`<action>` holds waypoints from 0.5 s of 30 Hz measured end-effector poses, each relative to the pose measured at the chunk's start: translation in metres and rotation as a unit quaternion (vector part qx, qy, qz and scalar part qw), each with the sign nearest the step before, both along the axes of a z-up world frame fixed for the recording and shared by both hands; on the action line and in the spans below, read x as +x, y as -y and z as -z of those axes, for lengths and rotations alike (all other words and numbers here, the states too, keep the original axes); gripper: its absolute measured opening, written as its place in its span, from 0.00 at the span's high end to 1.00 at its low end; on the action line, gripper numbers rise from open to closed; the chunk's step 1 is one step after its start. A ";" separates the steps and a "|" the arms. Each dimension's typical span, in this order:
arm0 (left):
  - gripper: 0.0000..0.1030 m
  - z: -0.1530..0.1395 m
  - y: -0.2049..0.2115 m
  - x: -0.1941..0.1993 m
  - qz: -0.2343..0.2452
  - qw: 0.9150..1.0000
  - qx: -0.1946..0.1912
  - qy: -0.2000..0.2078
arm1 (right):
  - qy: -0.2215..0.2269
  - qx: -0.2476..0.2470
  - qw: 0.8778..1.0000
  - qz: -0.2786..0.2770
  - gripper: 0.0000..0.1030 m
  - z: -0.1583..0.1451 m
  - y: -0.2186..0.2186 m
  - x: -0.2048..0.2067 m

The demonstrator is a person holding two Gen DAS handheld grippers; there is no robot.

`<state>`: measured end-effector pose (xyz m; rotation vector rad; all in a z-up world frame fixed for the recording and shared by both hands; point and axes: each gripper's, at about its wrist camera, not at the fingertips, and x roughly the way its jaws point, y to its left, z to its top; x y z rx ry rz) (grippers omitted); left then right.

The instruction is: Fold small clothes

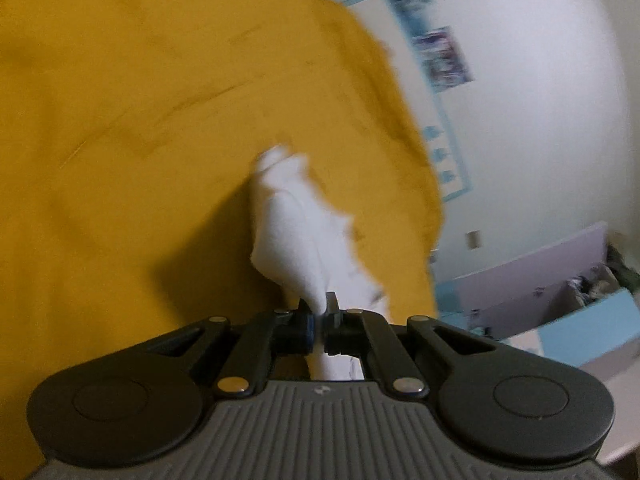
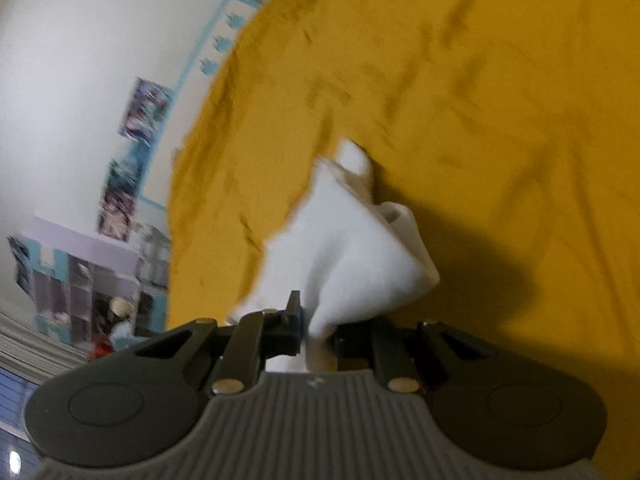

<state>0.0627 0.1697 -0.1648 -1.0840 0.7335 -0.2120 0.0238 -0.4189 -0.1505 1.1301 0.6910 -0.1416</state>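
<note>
A small white garment (image 1: 296,232) hangs over the mustard-yellow bedspread (image 1: 120,120), bunched and blurred by motion. My left gripper (image 1: 319,312) is shut on one end of it, the cloth pinched between the black jaws. In the right wrist view the same white garment (image 2: 344,256) spreads out in a loose fold, and my right gripper (image 2: 316,320) is shut on its near edge. The far tip of the cloth droops toward the yellow bedspread (image 2: 500,120). Whether that tip touches the spread I cannot tell.
The bed's edge drops off toward a white wall with posters (image 1: 444,56) and a blue-framed panel (image 2: 224,28). Lilac and blue shelving (image 1: 560,280) stands beyond the bed, and cluttered shelves (image 2: 92,280) show in the right wrist view.
</note>
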 end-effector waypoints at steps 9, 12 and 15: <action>0.95 -0.043 -0.027 -0.030 0.011 0.991 0.133 0.007 | -0.035 0.012 0.999 0.032 0.77 0.005 0.032 -0.044; 0.93 -0.072 -0.024 -0.020 0.035 0.982 0.179 0.047 | -0.030 -0.075 0.996 0.044 0.75 -0.030 0.039 -0.051; 0.82 -0.085 -0.004 0.007 0.072 0.974 0.199 0.082 | 0.013 -0.127 0.992 0.021 0.73 -0.058 0.035 -0.033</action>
